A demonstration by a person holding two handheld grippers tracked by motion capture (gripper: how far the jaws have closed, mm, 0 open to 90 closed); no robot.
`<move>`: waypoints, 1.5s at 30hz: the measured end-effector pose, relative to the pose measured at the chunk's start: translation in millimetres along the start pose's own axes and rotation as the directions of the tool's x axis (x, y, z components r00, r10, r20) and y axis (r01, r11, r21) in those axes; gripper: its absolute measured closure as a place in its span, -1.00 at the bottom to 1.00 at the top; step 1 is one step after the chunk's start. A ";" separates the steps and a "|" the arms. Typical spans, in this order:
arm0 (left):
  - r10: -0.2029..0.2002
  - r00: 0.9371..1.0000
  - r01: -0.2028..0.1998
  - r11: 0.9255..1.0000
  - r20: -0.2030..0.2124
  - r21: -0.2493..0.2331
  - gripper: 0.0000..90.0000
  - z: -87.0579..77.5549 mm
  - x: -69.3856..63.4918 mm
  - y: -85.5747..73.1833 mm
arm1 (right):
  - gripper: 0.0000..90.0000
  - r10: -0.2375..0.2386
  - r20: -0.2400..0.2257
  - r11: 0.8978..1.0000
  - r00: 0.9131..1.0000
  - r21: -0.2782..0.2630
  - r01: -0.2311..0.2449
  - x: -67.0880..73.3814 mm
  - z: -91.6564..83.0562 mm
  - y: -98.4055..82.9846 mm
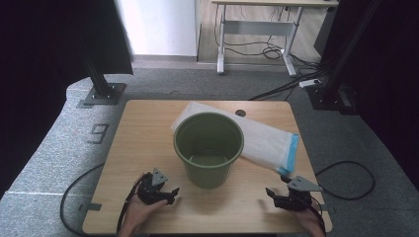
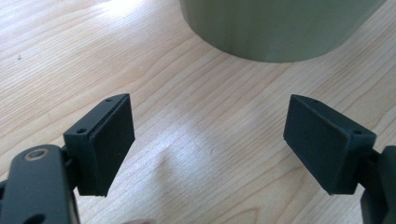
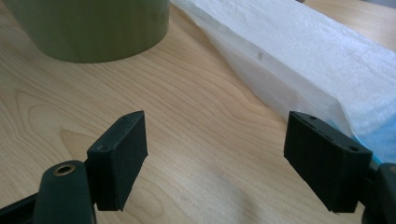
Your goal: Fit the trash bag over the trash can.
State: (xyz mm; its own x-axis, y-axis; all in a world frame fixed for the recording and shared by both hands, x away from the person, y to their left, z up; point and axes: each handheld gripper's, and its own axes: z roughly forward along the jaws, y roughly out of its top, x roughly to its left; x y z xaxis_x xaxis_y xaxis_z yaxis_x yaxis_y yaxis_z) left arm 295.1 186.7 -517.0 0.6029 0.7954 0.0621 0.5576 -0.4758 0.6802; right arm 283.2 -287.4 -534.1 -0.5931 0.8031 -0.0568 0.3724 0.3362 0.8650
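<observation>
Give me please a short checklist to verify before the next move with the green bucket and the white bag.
1. Left gripper fingers open, nothing between: ok.
2. Right gripper fingers open, nothing between: ok.
3. Green bucket upright on the table: ok.
4. Bucket free of objects inside: ok, as far as the high view shows.
5. White bag lies flat behind the bucket, its blue end near the right gripper: ok.
6. Bag free, not trapped under the bucket: cannot tell.

The green bucket hides part of the white bag (its near edge).
</observation>
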 end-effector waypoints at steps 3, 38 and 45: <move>-0.015 1.000 0.015 1.000 -0.008 0.001 -0.64 -1.9 4.7 -3.6 | -0.56 -0.017 0.018 1.000 1.000 0.020 0.017 1.7 10.2 4.1; -0.198 0.979 0.197 0.980 -0.049 -0.021 -0.62 -31.8 33.6 -45.6 | 0.14 -0.062 0.050 0.978 0.997 0.204 0.050 -45.8 137.0 60.8; -0.236 0.968 0.231 0.971 -0.082 -0.065 -0.60 -37.4 41.5 -45.3 | 0.74 0.006 -0.011 0.975 1.000 0.223 -0.004 -55.1 131.3 58.6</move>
State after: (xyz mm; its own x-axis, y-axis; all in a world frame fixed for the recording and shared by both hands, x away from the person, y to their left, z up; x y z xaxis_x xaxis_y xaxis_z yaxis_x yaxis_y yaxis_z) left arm 273.4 255.3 -518.0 0.4055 0.9132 -0.0410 0.6435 -0.2533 0.7223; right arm 431.5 -247.4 -545.7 -0.5987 0.7996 -0.0459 0.5244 0.4347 0.7322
